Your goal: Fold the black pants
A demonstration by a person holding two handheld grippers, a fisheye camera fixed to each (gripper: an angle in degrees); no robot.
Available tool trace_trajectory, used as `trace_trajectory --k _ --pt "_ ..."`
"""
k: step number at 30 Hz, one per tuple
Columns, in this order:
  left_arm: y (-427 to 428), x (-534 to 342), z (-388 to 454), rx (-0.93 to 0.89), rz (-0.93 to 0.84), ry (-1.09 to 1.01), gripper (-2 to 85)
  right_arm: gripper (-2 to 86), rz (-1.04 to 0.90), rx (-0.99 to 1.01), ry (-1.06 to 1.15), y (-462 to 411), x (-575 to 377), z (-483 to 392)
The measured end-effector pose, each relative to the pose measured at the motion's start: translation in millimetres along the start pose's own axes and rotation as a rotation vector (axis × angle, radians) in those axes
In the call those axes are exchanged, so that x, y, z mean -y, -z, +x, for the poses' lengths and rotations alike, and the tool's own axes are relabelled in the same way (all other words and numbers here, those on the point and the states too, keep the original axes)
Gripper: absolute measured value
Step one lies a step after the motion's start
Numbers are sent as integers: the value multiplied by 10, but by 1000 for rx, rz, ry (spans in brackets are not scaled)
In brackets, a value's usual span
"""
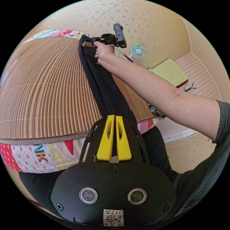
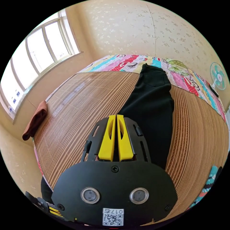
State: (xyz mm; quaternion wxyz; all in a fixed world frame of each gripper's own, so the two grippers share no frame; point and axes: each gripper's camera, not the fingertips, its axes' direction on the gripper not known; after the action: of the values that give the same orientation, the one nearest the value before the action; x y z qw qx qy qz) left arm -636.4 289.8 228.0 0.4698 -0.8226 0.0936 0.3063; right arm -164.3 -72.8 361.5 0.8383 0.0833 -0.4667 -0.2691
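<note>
Two tools work one pair of black pants (image 1: 105, 93) stretched long across a bed covered by a striped bamboo mat (image 1: 45, 93). Going from left to right in the left gripper view, the mat spreads over a patchwork quilt (image 1: 36, 155) whose edge hangs below it; then come the pants, running as a narrow dark band from the far end of the bed down to the left tool (image 1: 115, 117), whose yellow jaws stand pressed together with the cloth disappearing right at their tips, though whether fabric is truly pinched between them I cannot tell. At the far end of the pants the right tool (image 1: 87, 43) sits on the fabric, gripped by a hand (image 1: 104, 51) whose bare arm crosses the picture to a grey sleeve (image 1: 215, 148); its jaws are too small to judge there. Further right, a small fan (image 1: 137, 50) stands by the papered wall, and a yellow folded cloth (image 1: 170, 71) lies on a slatted surface. In the right gripper view, a window (image 2: 36, 55) sits at the left, a folded brown cloth (image 2: 36, 119) lies on the mat's edge below it, and the right tool (image 2: 116, 117) shows its yellow jaws closed tight against each other with the pants (image 2: 151, 107) just beyond and to the right of them, lying flat on the mat toward the quilt. The fan (image 2: 218, 76) appears at the far right.
</note>
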Motion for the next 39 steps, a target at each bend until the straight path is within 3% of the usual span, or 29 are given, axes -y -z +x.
trace_trajectory --k 4,12,17,21,25,35,39 --pt "-1 100 -48 -6 -13 24 -9 10 -150 311 49 -130 9 262" --pt "121 220 -13 -59 60 37 13 55 -59 265 60 1170 -1162 603" --pt "204 273 43 -11 143 88 139 87 -123 331 -159 1422 -2289 1133" --pt "45 369 241 39 132 67 128 83 -114 410 -175 1556 -2873 1036" --pt "-37 500 544 205 73 40 76 57 -151 397 -174 1573 -2965 982" --pt "410 -72 670 -91 -207 51 26 39 -257 549 -110 1938 -3566 921" --pt "769 -120 598 -186 -68 60 55 70 -179 593 -248 2115 -3615 1490"
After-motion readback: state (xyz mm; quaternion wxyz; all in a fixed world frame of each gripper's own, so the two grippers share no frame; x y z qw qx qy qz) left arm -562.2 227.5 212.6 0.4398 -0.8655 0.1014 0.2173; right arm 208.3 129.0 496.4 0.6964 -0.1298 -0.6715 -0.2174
